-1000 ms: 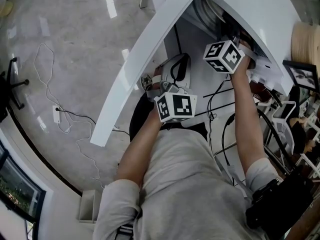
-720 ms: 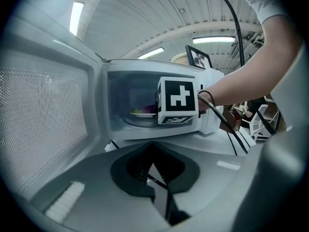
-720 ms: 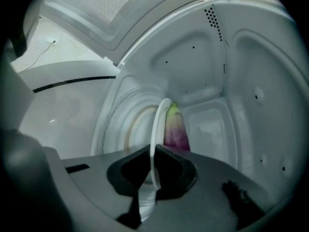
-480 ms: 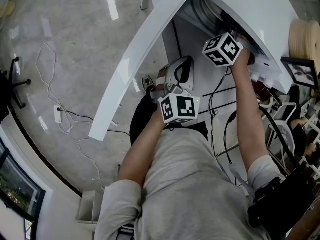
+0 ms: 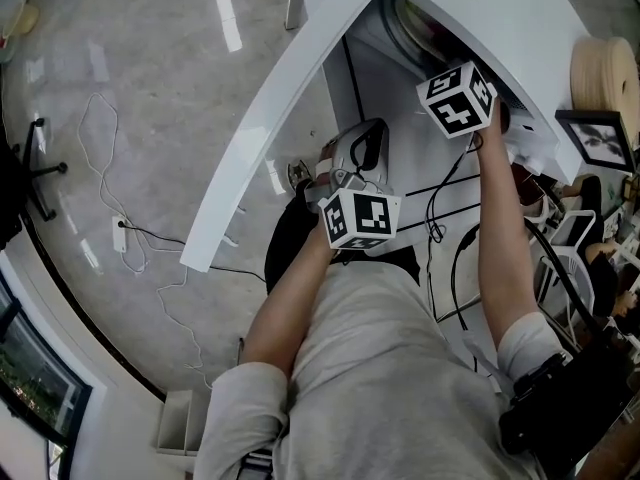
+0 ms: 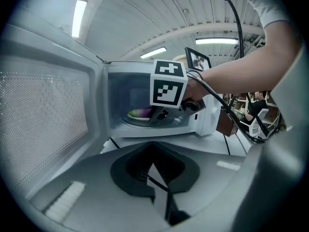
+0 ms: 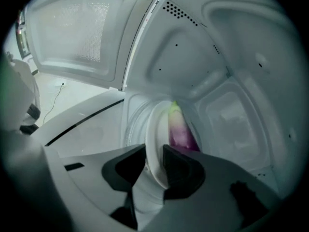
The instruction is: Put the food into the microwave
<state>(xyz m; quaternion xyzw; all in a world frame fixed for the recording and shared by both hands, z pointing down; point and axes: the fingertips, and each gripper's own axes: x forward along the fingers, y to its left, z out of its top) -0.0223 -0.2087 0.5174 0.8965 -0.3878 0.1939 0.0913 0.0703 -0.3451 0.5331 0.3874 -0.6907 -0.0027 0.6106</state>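
Right gripper (image 7: 154, 158) just let go: its jaws have just opened, and the plate (image 7: 153, 129) rim sits loose between them. The food (image 7: 179, 129) is inside the microwave (image 7: 193, 47). Our left gripper (image 6: 153, 151) is clenched, empty. We reckon only the door (image 6: 43, 110) is left.

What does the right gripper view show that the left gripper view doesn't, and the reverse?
Only the right gripper view: the right gripper with its jaws, which have just been opening, either side of the plate rim, plus the cavity's vent holes. Only the left gripper view: the microwave from outside, the right gripper's marker cube, the person's arm, and the left gripper, jaws together, empty. Both: the open door and the purple-and-green food on the plate.
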